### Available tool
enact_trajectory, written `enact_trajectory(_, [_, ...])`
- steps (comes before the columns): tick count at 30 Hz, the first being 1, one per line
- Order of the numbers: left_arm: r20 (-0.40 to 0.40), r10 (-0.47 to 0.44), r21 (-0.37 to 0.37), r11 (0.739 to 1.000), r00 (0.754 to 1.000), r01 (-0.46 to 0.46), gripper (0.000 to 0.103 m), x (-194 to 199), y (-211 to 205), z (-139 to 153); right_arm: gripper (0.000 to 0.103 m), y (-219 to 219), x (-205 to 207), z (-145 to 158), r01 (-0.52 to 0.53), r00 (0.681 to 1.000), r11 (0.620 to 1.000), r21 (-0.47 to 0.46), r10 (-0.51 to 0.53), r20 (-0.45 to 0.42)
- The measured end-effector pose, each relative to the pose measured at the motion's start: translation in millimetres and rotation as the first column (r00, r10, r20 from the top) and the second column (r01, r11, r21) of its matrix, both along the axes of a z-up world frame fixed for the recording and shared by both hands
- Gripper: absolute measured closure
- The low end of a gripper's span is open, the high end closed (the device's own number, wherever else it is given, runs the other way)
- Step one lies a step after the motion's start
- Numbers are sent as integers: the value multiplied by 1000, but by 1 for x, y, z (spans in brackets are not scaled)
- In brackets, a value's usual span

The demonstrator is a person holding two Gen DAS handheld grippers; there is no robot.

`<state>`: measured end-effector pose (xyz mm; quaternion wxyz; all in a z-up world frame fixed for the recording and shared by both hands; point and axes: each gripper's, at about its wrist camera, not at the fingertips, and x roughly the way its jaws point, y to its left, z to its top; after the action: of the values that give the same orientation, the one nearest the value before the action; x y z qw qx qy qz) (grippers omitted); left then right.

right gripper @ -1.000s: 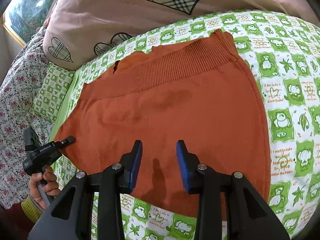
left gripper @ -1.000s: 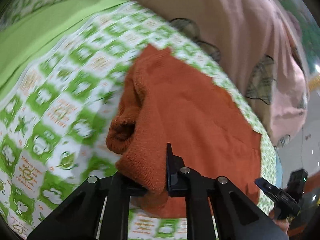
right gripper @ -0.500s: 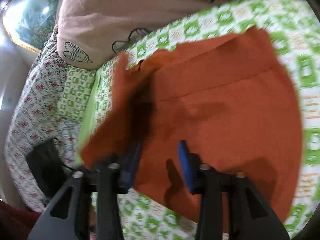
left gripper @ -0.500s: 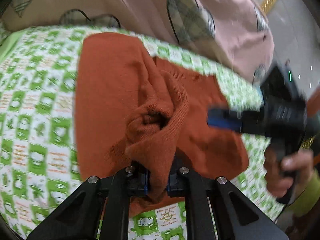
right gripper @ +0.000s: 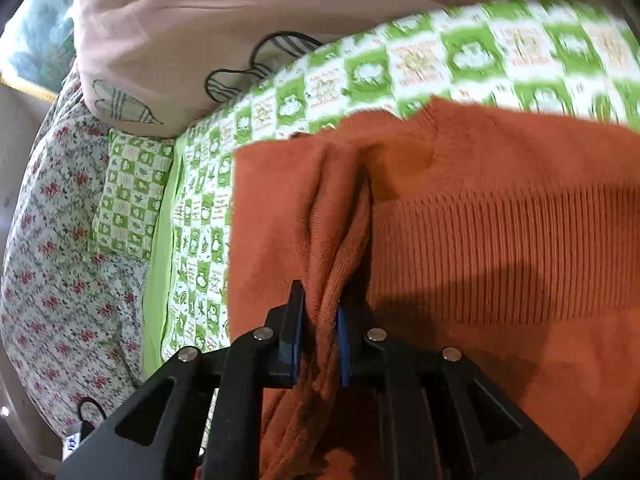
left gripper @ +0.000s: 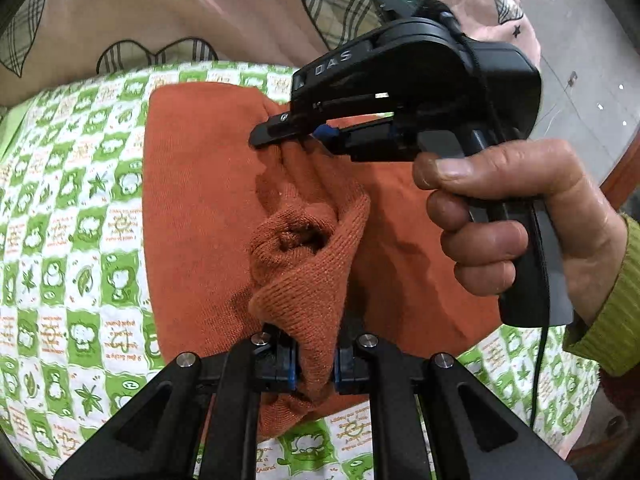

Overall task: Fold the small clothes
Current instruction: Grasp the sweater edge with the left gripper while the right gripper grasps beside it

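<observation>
Since a second ago, the soft orange knit sweater (left gripper: 192, 184) has bunched up on the green and white checked bedsheet (left gripper: 72, 240). Its sleeve got pulled across. The left gripper (left gripper: 314, 364) pinches the cuff tight. The right gripper (right gripper: 320, 336) is closing on a fold. That side looks ready to fold over.

A sweater (left gripper: 192, 184) lies on the bed (left gripper: 72, 208) at frame centre, a pillow (left gripper: 200, 12) behind it along the upper edge, a small cushion (right gripper: 128, 196) at left in the right wrist view
</observation>
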<state>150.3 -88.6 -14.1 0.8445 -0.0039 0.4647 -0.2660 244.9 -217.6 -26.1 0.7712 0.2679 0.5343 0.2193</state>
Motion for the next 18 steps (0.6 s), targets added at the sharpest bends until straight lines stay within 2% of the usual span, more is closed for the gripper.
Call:
enact_trajectory(5, [18,-78,-98,992,997,80,93,-7,-20,29,88,-31,-28,53,-18,985,1000,-15,20,169])
enact_trajectory(8, [2,-137,-150,979,991,136,93,-8,-51,34,88,-68,-46,64,21,980,999,-45,-12,199])
enact_trajectory(11, [-42,-189,-194,965,981,178,93,-5,-82,24,88,-106,-61,54,73,982,992,-101,-54,181])
enact_trajectory(15, [-75,-248,-180,956,966,232,93,-8,-121,5,88,-145,-76,30,145,982,981,-131,-127,138])
enact_trajectory(18, [-102,-255,-158,958,961,238,93,-5,-132,-8,88,-160,-79,15,167,982,978,-127,-153,113])
